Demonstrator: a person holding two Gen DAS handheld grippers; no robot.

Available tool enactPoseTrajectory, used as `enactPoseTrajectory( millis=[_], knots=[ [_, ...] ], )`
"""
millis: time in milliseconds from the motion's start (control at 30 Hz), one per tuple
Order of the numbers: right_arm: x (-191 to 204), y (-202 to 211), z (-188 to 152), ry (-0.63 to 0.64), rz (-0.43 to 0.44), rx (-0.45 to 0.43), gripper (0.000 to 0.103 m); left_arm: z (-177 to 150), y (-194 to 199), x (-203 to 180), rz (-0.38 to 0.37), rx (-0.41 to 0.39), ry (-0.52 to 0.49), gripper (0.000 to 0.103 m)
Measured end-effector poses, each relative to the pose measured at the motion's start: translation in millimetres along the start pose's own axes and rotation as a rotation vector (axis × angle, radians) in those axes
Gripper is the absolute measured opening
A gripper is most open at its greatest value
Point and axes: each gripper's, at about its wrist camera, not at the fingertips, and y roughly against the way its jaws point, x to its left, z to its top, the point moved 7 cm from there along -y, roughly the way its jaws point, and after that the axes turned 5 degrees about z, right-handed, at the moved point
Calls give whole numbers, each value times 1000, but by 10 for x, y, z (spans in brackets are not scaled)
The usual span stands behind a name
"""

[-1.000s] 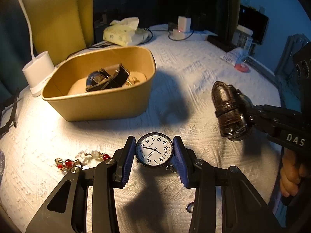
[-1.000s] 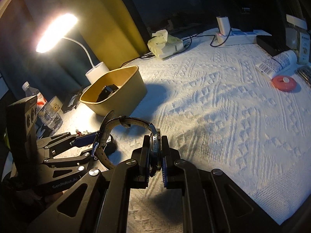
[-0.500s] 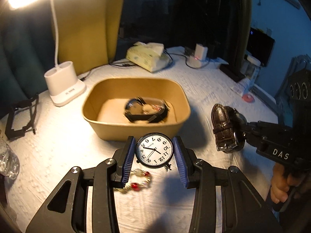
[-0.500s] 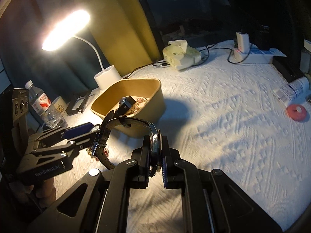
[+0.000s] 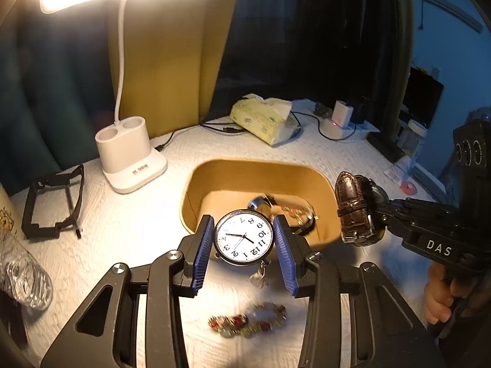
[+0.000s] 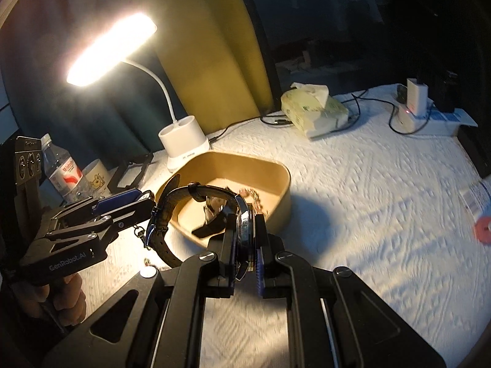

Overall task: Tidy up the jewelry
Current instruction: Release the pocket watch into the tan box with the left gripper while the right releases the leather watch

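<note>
Grippers we held near the tan tray (image 5: 196,190): left gripper (image 5: 244,240) clamping the pocket watch (image 5: 244,237), right gripper (image 6: 247,239) pinching the leather-strap wristwatch (image 6: 172,211).

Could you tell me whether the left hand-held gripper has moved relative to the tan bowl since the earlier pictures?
Yes. The left hand-held gripper, gripping the pocket watch, has advanced toward the tan bowl; the watch now overlaps its near rim.

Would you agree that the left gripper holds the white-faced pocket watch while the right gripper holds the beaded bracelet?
Not quite: the right gripper holds a leather-strapped wristwatch, as the right wrist view shows. The beaded bracelet lies on the table. The left gripper does hold the pocket watch.
</note>
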Motion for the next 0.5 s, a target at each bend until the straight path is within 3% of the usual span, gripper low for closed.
enactPoseTrajectory(
  millis=[500],
  knots=[
    [-118, -431, 187, 1, -18, 43, 11, 138, -407, 92, -29, 45, 35, 42]
  ],
)
